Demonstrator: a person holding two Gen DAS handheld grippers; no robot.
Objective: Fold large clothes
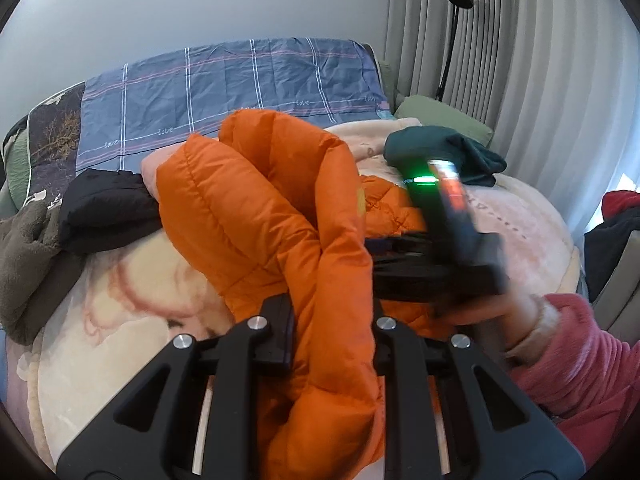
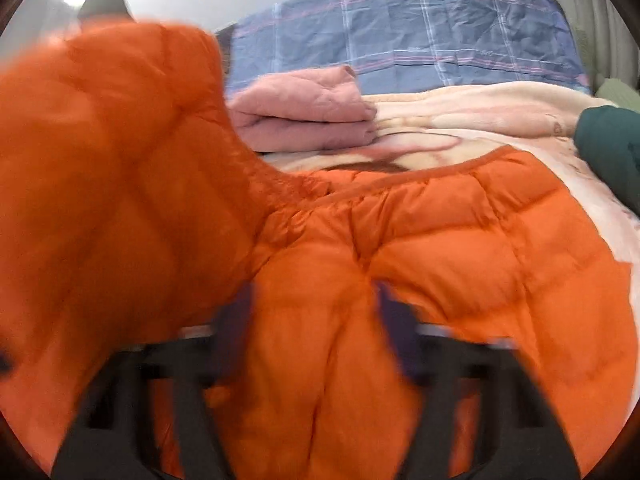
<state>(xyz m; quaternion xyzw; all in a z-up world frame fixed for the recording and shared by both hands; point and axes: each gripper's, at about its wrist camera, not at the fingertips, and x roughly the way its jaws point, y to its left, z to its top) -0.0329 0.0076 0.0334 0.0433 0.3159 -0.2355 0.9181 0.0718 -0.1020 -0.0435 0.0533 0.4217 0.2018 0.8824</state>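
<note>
An orange puffer jacket (image 1: 256, 208) lies on the bed. One part of it is raised and bunched, and my left gripper (image 1: 332, 328) is shut on that fold, with fabric filling the gap between its fingers. In the right wrist view the jacket (image 2: 460, 248) spreads flat across the blanket, and its lifted part hangs at the left. My right gripper (image 2: 312, 320) is blurred; orange fabric bulges and puckers between its two fingers, which press on it. From the left wrist view that right gripper (image 1: 380, 256) shows beside the jacket, held by a hand in a pink sleeve (image 1: 568, 352).
A cream printed blanket (image 1: 120, 320) covers the bed, with a blue checked sheet (image 1: 224, 92) behind. A folded pink garment (image 2: 308, 116) and a dark green garment (image 2: 612, 152) lie near the jacket. Black (image 1: 108, 208) and brown (image 1: 28, 256) clothes sit at the left. Curtains (image 1: 540, 60) hang on the right.
</note>
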